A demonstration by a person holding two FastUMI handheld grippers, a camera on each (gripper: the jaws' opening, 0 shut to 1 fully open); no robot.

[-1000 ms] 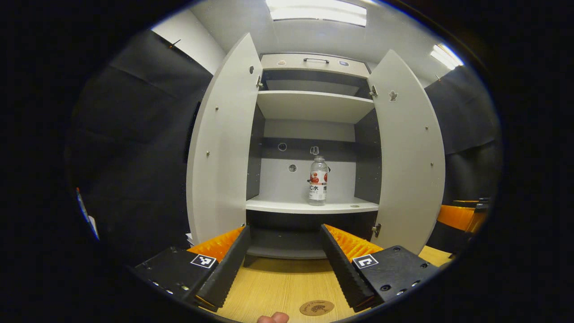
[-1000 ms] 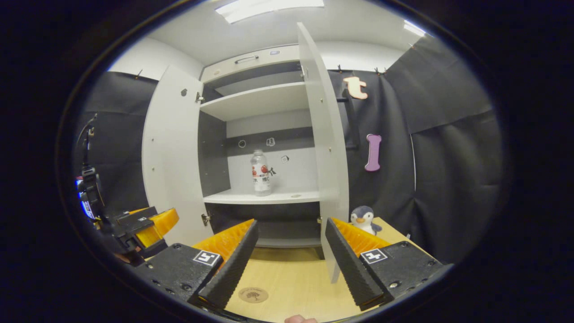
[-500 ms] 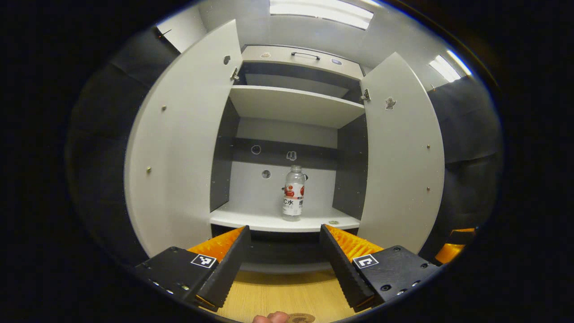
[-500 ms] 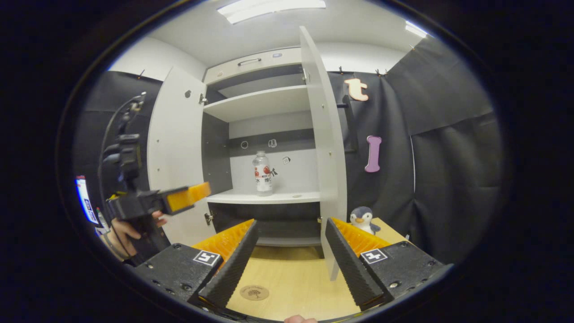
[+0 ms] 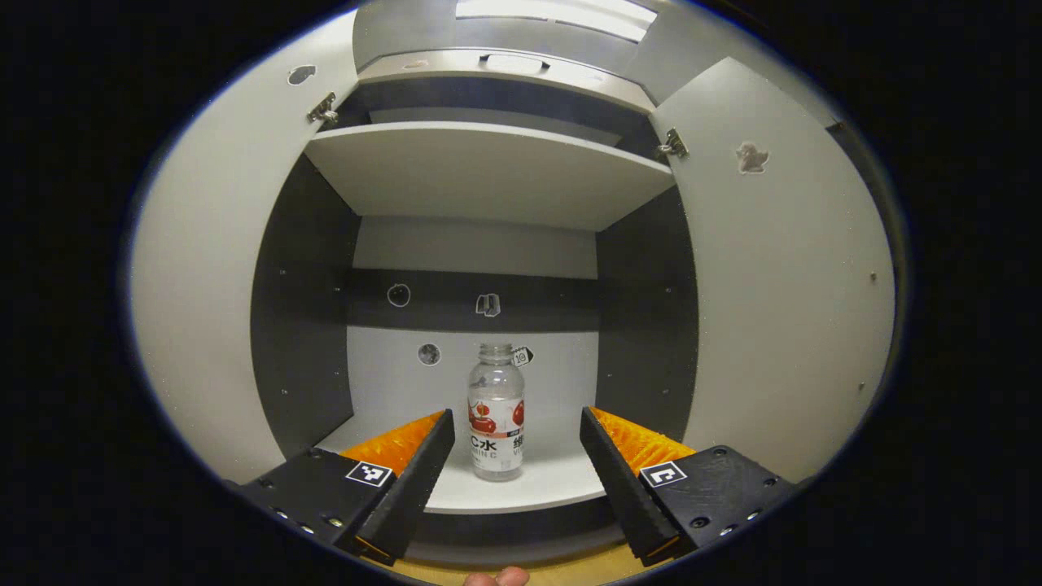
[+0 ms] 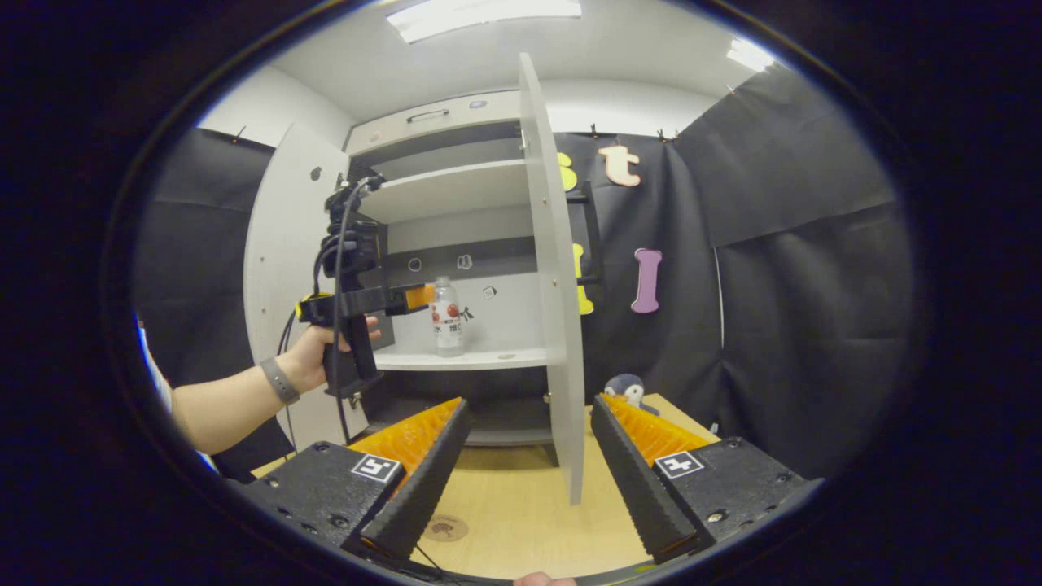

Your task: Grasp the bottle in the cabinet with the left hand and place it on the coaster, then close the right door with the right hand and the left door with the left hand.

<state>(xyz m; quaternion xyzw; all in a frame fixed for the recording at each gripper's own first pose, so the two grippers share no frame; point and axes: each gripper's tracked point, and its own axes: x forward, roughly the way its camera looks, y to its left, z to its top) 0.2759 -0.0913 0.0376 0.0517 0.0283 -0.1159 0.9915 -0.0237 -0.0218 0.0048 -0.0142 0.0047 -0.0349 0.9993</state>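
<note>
- Bottle (image 5: 496,423) stands upright on the lower shelf (image 5: 537,488) of the cabinet (image 5: 488,175), at 12 o'clock from the left gripper (image 5: 514,464).
- Left gripper: fingers spread wide, level with the bottle's label, one either side of its line but short of contact. Judged lined up for a side grasp.
- Right gripper (image 6: 527,464): wide, empty, held low over the table (image 6: 521,521). Right door (image 6: 553,285) at 12 o'clock, open edge-on, presumably awaiting its closing push.
- Coaster (image 6: 445,528) lies at 7 o'clock, bare.
</note>
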